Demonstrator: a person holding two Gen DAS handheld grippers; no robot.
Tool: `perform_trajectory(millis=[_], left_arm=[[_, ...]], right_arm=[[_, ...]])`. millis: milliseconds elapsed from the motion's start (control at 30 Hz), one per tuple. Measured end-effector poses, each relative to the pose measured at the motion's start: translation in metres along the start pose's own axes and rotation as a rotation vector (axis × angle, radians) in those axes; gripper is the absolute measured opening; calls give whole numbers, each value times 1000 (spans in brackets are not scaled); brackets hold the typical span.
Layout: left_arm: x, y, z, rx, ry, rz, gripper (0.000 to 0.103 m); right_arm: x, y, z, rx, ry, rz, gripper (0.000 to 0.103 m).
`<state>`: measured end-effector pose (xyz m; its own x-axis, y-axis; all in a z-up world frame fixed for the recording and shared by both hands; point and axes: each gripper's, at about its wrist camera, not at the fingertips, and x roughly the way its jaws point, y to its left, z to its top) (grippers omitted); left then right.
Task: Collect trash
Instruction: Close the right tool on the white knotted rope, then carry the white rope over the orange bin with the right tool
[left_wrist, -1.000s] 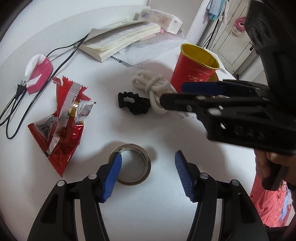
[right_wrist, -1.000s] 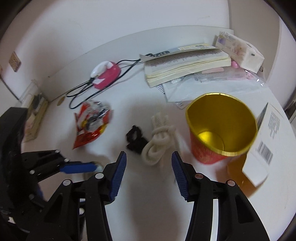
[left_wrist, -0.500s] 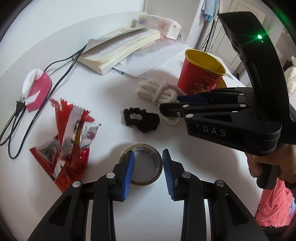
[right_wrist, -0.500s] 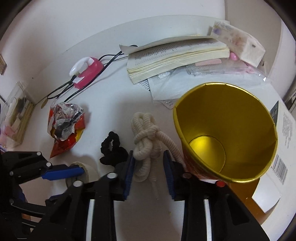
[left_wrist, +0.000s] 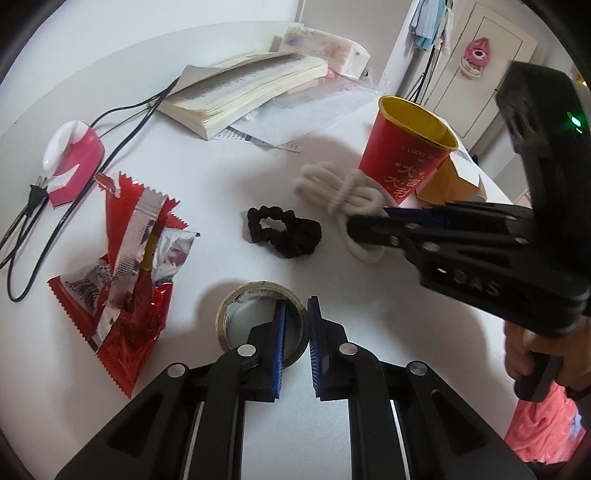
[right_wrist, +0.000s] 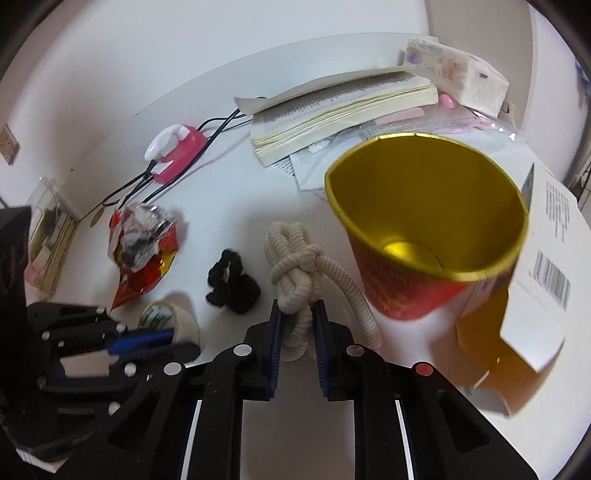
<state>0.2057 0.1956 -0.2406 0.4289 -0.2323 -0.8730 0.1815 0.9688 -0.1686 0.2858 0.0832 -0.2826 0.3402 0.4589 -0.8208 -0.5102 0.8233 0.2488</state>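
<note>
- Table (left_wrist: 207, 192): smooth, white, faint sheen.
- Snack wrappers (left_wrist: 125, 288): crinkled glossy red foil, silver inside.
- Cup (right_wrist: 424, 236): red paper outside, shiny gold lining.
- Rope (right_wrist: 295, 266): cream woven cord, matt.
- Scrunchie (left_wrist: 282, 236): black ruffled cloth.
- Tape roll (left_wrist: 236, 306): translucent, glossy.
- Book (left_wrist: 243, 92): matt yellowed paper.

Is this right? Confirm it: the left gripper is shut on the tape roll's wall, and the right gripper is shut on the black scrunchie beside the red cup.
One thing is wrong. The right gripper is shut on the white knotted rope, not the black scrunchie, which lies untouched; the right wrist view shows it. The left gripper does clamp the tape roll, and the red cup stands beside.
</note>
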Motion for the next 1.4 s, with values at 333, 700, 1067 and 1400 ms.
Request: perform_trajectory(millis=[333, 700, 1067, 1400], left_arm=[[-25, -4, -19, -25, 20, 2, 10], [-59, -48, -27, -28, -2, -55, 10], [-109, -145, -46, 76, -44, -132, 10], [-119, -254, -65, 292, -23, -251, 10]], right_arm=[[-38, 6, -23, 46, -14, 62, 17], [-116, 9, -75, 102, -49, 126, 17], [-223, -13, -167, 201, -101, 110, 17], [-318, -55, -259, 355, -175, 19, 17]])
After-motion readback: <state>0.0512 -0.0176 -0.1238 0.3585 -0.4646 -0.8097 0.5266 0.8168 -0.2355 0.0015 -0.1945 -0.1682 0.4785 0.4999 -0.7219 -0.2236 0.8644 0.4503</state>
